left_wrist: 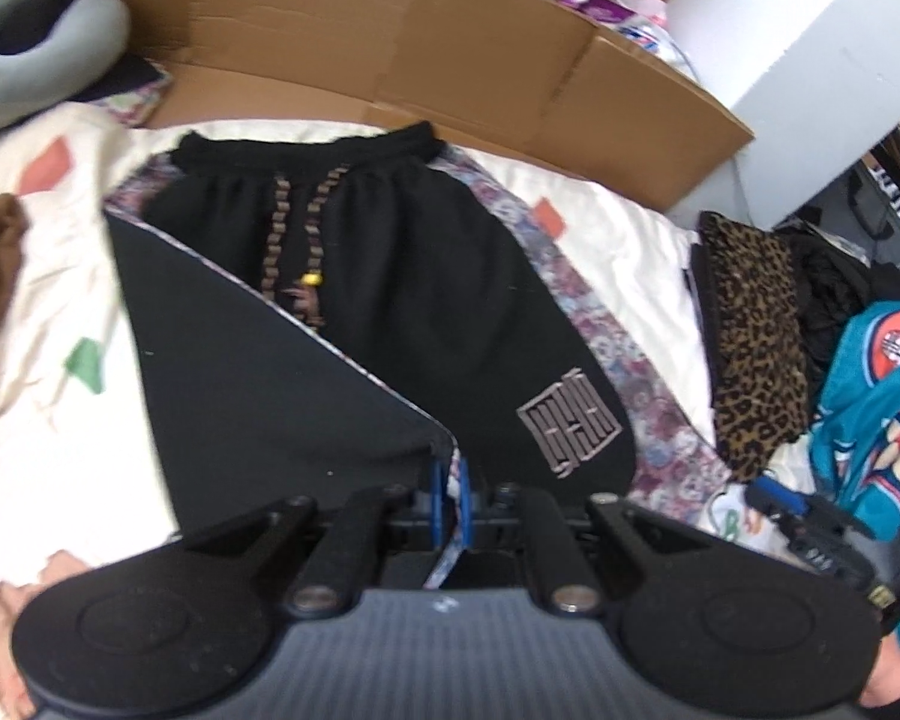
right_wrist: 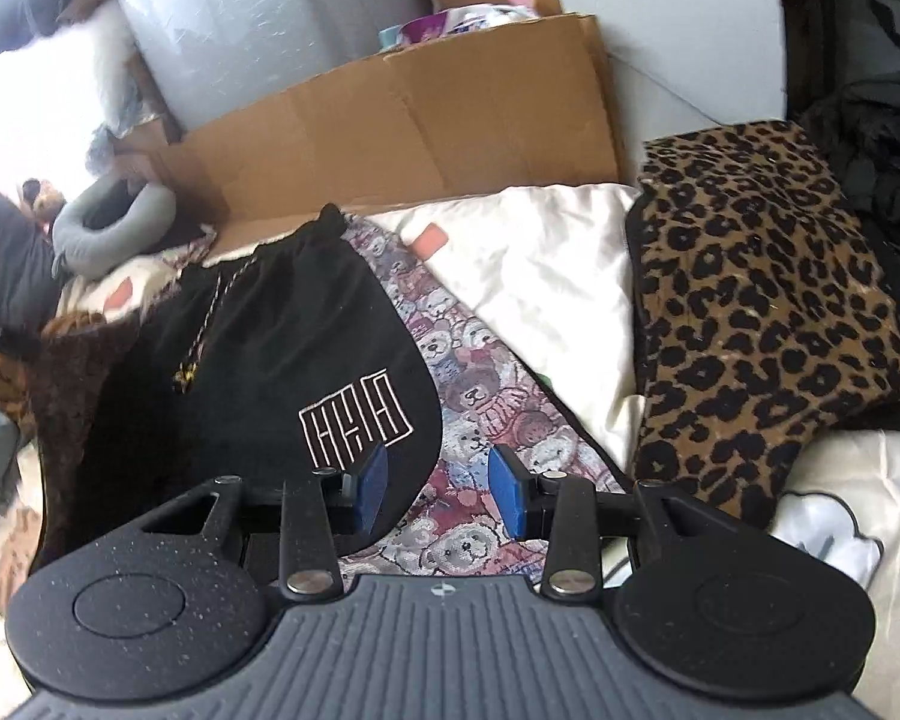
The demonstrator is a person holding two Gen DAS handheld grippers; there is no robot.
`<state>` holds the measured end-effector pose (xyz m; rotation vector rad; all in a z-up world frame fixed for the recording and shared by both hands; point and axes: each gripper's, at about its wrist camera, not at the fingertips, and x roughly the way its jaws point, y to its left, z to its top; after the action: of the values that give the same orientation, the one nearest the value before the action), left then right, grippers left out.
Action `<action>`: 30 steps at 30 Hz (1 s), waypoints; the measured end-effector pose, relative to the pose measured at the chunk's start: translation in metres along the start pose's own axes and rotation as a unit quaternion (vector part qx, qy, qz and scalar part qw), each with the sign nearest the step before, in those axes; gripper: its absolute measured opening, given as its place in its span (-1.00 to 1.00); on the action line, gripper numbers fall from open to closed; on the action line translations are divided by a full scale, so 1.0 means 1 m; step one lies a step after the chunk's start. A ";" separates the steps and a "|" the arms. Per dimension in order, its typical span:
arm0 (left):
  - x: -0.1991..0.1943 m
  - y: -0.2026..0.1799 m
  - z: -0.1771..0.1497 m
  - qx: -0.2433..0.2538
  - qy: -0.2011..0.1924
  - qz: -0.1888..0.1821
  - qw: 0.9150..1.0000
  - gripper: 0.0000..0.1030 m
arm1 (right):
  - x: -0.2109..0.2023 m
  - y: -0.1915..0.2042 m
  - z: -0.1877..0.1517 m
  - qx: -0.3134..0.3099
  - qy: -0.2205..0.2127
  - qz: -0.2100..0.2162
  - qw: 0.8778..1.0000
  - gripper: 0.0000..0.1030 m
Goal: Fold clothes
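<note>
meanwhile left gripper clamps the bear-print mat corner; right gripper gapes unloaded.

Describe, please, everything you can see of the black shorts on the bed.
The black shorts lie flat on a teddy-bear print mat, waistband toward the cardboard. They look like soft fleece, with a gathered waistband, a braided drawcord and a pale outlined logo near one hem. The left gripper, shut on the mat's corner, has folded the mat's black underside over one side of them.
</note>
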<state>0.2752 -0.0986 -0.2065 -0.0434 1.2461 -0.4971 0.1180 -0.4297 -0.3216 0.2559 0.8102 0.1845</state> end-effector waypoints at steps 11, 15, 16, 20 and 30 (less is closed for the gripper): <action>0.047 -0.016 -0.002 -0.031 0.002 -0.060 0.998 -0.89 | 0.037 0.033 0.002 -0.030 0.010 0.052 0.998 -0.14; 0.059 -0.021 -0.005 -0.040 0.000 -0.082 0.996 -0.89 | 0.048 0.053 0.006 -0.046 0.009 0.079 0.996 -0.14; 0.062 -0.023 -0.007 -0.042 -0.001 -0.088 0.995 -0.89 | 0.051 0.059 0.008 -0.054 0.009 0.087 0.995 -0.14; 0.077 -0.030 -0.011 -0.050 -0.003 -0.115 0.992 -0.89 | 0.063 0.081 0.012 -0.056 0.016 0.126 0.990 -0.14; 0.103 -0.040 -0.016 -0.053 -0.001 -0.141 0.989 -0.88 | 0.087 0.104 0.005 -0.049 0.040 0.149 0.987 -0.14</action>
<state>0.2703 -0.1703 -0.2920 -0.3134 1.2694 -0.6743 0.1737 -0.3084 -0.3476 0.2779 0.8383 0.5172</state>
